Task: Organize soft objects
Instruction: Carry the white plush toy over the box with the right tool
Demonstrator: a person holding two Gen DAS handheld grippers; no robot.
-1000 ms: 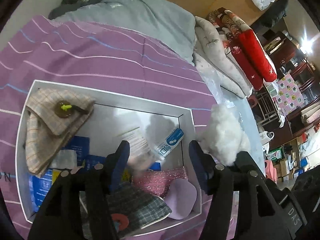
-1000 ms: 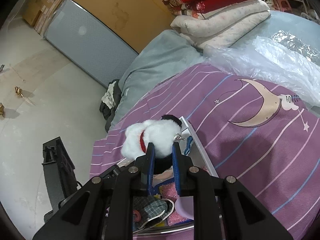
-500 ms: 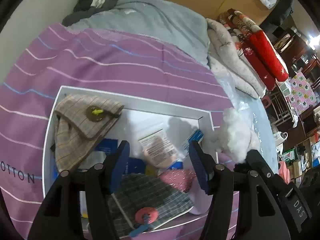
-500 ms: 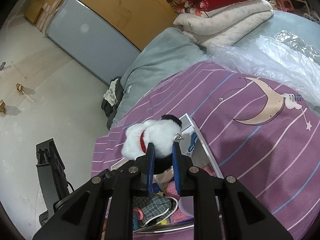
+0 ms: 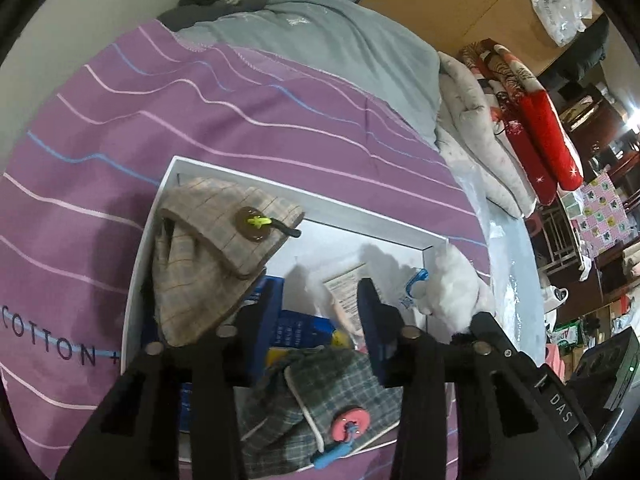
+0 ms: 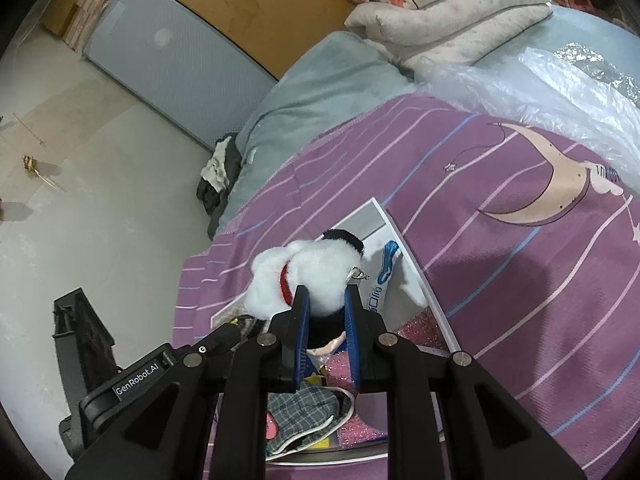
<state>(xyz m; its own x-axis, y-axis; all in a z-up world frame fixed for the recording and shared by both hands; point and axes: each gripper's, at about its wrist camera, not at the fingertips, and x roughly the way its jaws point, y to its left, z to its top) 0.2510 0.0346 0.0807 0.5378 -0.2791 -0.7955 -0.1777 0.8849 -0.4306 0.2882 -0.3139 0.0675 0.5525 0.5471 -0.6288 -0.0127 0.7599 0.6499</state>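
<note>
My right gripper (image 6: 325, 300) is shut on a white plush toy (image 6: 316, 268) with a red collar and black tip, held above the white box (image 6: 416, 276). The toy also shows in the left wrist view (image 5: 456, 284), over the box's right rim (image 5: 368, 232). My left gripper (image 5: 312, 312) is open and empty above the box. Inside lie a beige checked pouch (image 5: 208, 256) with a brown button, a grey checked pouch (image 5: 328, 396) with a pink button, blue packets (image 5: 296, 332) and a pink glitter item (image 6: 420, 330).
The box sits on a purple striped bedspread (image 5: 200, 120). A grey blanket (image 5: 332, 48) and folded quilts (image 5: 532, 120) lie beyond it. Clear plastic sheeting (image 6: 532, 92) is at the right. Bare floor (image 6: 80, 200) lies left of the bed.
The left gripper has pulled back and shifted left, so more of the beige pouch shows. The right gripper holds the plush toy nearly still over the box.
</note>
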